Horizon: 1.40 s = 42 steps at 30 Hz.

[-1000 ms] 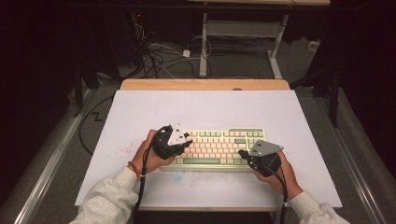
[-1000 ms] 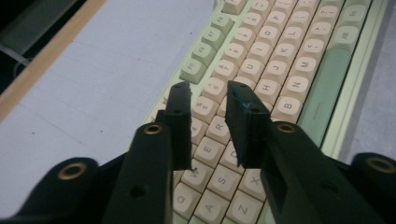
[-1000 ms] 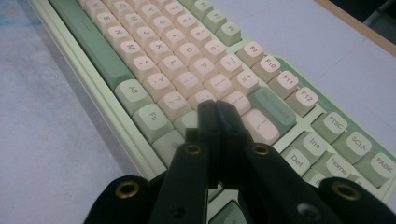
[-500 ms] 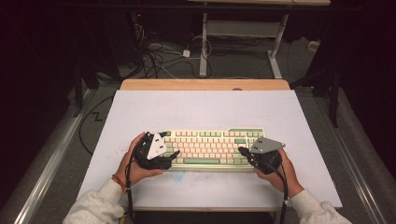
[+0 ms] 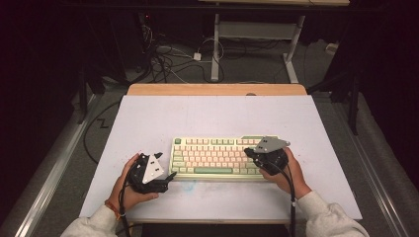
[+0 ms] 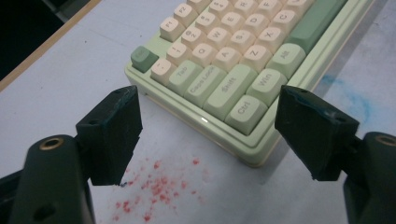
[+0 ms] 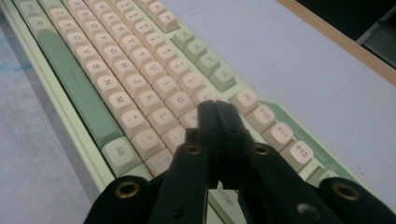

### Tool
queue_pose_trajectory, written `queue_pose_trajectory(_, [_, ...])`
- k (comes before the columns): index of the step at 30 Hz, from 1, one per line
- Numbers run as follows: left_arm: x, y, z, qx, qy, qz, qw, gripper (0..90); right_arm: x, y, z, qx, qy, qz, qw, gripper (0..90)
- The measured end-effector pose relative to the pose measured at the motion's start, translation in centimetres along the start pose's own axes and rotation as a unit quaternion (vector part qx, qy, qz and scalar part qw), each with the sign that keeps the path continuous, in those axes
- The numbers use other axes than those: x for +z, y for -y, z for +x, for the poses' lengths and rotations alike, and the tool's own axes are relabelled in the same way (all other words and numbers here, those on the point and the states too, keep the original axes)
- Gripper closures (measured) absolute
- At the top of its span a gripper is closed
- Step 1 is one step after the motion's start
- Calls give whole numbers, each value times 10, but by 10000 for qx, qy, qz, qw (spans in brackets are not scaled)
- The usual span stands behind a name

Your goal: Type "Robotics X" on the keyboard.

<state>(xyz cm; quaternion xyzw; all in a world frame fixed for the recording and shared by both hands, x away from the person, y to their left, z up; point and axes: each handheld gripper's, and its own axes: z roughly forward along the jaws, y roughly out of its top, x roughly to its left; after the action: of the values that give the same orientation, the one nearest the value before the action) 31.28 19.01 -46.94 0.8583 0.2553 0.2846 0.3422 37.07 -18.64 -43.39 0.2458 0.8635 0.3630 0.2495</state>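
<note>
Pale-green plastic keyboard (image 5: 217,157) lies just ahead of my spread left tongs (image 6: 210,140), its corner between them. My right tongs (image 7: 217,116) are pressed together over the keys. I judge it rigid, light; I'd grip the case edge.

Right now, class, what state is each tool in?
Left tool: just opened, holding nothing, off the keyboard.
Right tool: closed, empty, over the keys.

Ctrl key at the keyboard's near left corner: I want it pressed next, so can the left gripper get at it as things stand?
Probably yes. The left gripper stands open beside the keyboard, the Ctrl key lies just ahead, and nothing lies between them.
</note>
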Motion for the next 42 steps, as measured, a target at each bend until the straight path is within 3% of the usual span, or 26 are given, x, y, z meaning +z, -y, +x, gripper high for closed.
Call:
queue_pose_trajectory(6, [-3, 8, -1, -98, 22, 115, 9999, 216, 15, -10, 3, -34, -80, 37, 10000, 900])
queue_pose_trajectory(23, [0, 9, -5, -25, 167, 257, 9995, 214, 51, -18, 12, -133, -266, 321, 9990, 900])
queue_pose_trajectory(34, [0, 9, -5, -7, 196, 300, 9994, 216, 54, -16, 14, -149, -289, 431, 9985, 900])
queue_pose_trajectory(42, [0, 9, -5, -36, 226, 299, 9993, 219, 37, -20, 11, -45, -258, 25, 9997, 896])
